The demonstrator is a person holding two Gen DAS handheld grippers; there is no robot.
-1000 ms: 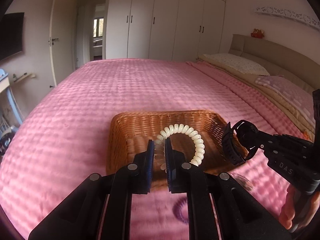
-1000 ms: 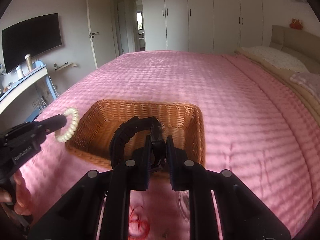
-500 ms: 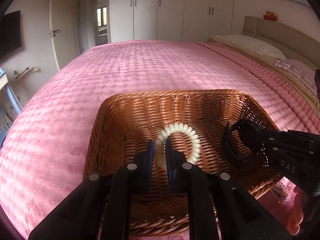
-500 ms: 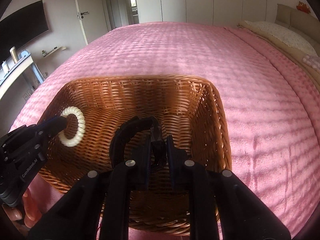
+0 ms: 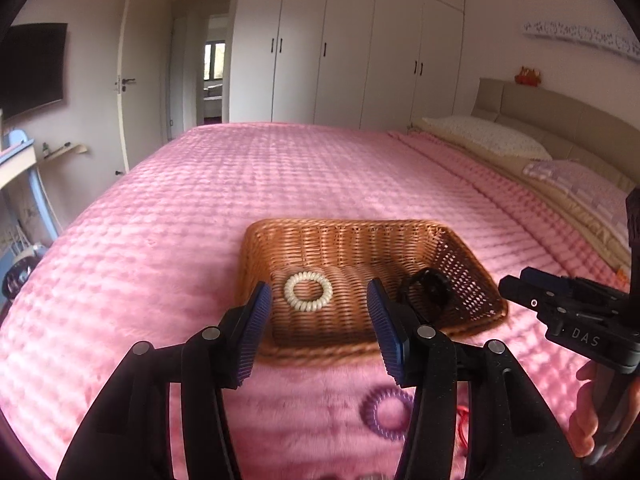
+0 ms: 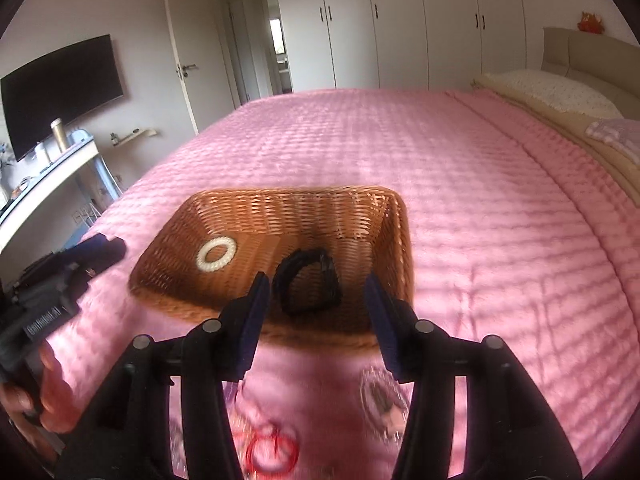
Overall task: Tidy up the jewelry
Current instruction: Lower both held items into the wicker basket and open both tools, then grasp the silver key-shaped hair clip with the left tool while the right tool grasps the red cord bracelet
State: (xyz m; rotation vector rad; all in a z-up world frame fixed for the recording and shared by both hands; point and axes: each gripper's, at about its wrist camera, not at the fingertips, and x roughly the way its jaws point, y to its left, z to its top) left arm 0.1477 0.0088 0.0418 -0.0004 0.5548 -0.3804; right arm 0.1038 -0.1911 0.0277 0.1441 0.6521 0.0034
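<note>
Opening with nothing between them, both jaws hover before the basket [image 5: 472, 276] holding a cream coil ring [image 5: 308, 291] and, seemingly, a black watch [image 6: 306, 286].

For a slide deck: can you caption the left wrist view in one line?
Left gripper, jaws opening and empty, above a wicker basket holding a cream spiral hair tie and black band.

Your cream spiral bracelet [image 5: 308, 291] flat in wicker basket [image 5: 344, 236] left side, black bracelet [image 6: 307, 286] right of it, basket on pink bed [image 5: 280, 176]
</note>
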